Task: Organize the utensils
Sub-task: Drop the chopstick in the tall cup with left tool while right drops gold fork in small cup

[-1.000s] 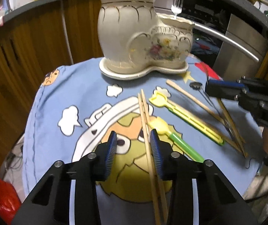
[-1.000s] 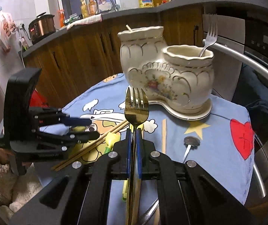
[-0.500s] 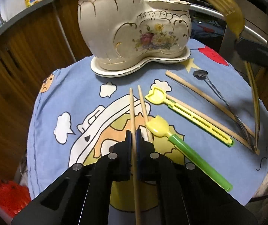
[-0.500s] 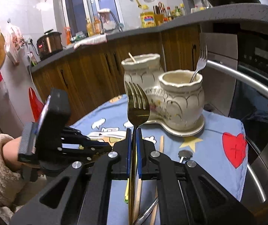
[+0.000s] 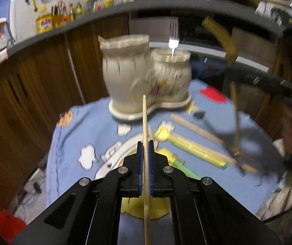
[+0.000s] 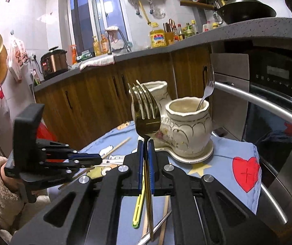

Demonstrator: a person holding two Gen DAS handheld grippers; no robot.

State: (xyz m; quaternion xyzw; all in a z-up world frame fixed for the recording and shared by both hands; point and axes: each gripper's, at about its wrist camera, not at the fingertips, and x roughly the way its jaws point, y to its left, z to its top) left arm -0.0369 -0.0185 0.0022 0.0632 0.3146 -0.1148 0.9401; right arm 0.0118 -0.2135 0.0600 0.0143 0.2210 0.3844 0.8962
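My left gripper (image 5: 145,159) has its jaws clamped on a wooden chopstick (image 5: 144,122) above the worktop, my right gripper (image 6: 145,159) grips a gold fork (image 6: 145,110) upright near the ceramic holder (image 6: 186,126).

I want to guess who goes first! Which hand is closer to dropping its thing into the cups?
Probably right. The right gripper holds the gold fork raised beside the holder; the left gripper has its chopstick lower, farther back.

Motion blur smears the ceramic holder (image 5: 146,77) and the loose utensils on the tabletop (image 5: 186,163) in the left wrist view; the chopstick (image 5: 145,126) and gold fork (image 6: 146,118) run under their claws, lower ends cut off
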